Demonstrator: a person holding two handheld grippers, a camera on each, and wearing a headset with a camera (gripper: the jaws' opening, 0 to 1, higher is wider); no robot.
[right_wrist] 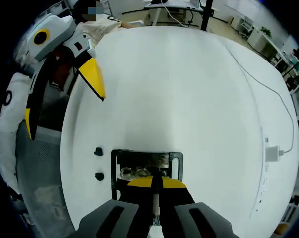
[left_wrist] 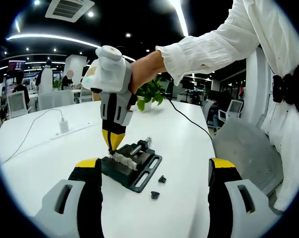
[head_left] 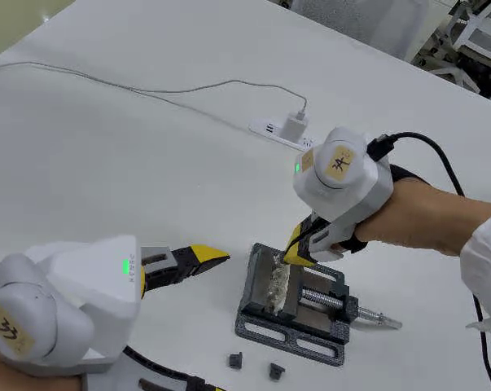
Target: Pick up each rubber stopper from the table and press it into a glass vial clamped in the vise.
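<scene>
White table (head_left: pixel 107 163) carries a black vise (head_left: pixel 261 330) with glass vials (head_left: pixel 278 285) clamped between its cheeks. Right gripper (head_left: pixel 298 254) stands over the vials, tips pressed together; whether anything is pinched between them cannot be told. Left gripper (left_wrist: pixel 153 166) hovers at the vise's 9 o'clock, jaws spread wide, nothing held. Two rubber stoppers (head_left: pixel 235 359) lie loose on the table at the vise's 7 o'clock.

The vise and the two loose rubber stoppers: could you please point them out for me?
vise (head_left: pixel 257 281), head view, on its dark left block.
left stopper (head_left: pixel 235 359), head view, on its top.
right stopper (head_left: pixel 276 371), head view, on its top.
</scene>
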